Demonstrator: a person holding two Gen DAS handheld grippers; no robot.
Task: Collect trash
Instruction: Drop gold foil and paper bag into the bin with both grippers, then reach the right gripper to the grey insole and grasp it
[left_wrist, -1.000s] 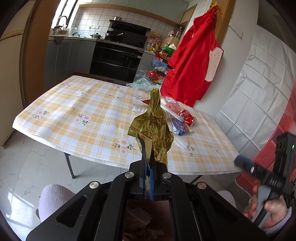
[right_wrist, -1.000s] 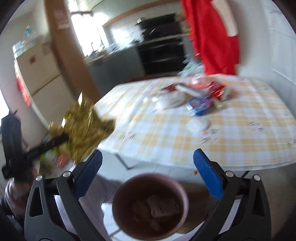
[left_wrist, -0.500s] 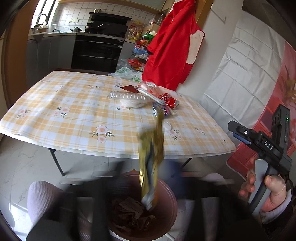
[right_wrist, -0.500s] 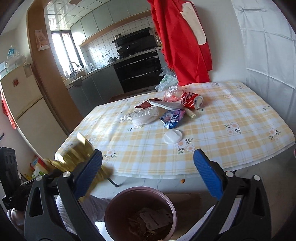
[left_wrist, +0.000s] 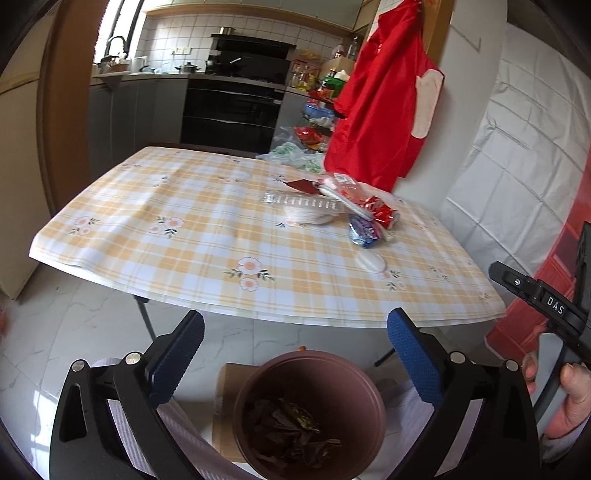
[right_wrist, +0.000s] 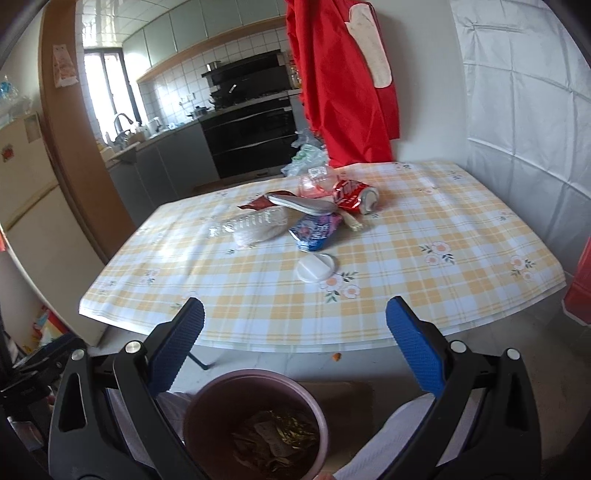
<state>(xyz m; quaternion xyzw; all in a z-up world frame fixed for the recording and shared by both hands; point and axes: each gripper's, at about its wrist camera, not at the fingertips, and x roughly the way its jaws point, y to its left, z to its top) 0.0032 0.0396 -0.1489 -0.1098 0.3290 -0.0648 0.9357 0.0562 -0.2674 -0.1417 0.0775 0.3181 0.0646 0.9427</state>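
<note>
A brown bin (left_wrist: 310, 413) stands on the floor in front of the table, and it also shows in the right wrist view (right_wrist: 255, 424). A gold foil wrapper (left_wrist: 295, 419) lies inside it among other scraps. My left gripper (left_wrist: 295, 350) is open and empty above the bin. My right gripper (right_wrist: 295, 339) is open and empty, also above the bin. On the table lies a trash pile: a crushed red can (right_wrist: 354, 194), a blue wrapper (right_wrist: 314, 229), a clear plastic bottle (right_wrist: 247, 221), a white round lid (right_wrist: 317, 267).
The checked tablecloth table (right_wrist: 443, 236) spreads ahead, its front edge just beyond both grippers. A red apron (left_wrist: 384, 107) hangs on the wall behind it. The kitchen counter and oven (left_wrist: 232, 110) are at the back. A cardboard sheet (left_wrist: 231, 398) lies under the bin.
My left gripper was shut on the gold foil wrapper, swung down over the bin and opened. The wrapper now lies in the bin. My right gripper stayed open.
</note>
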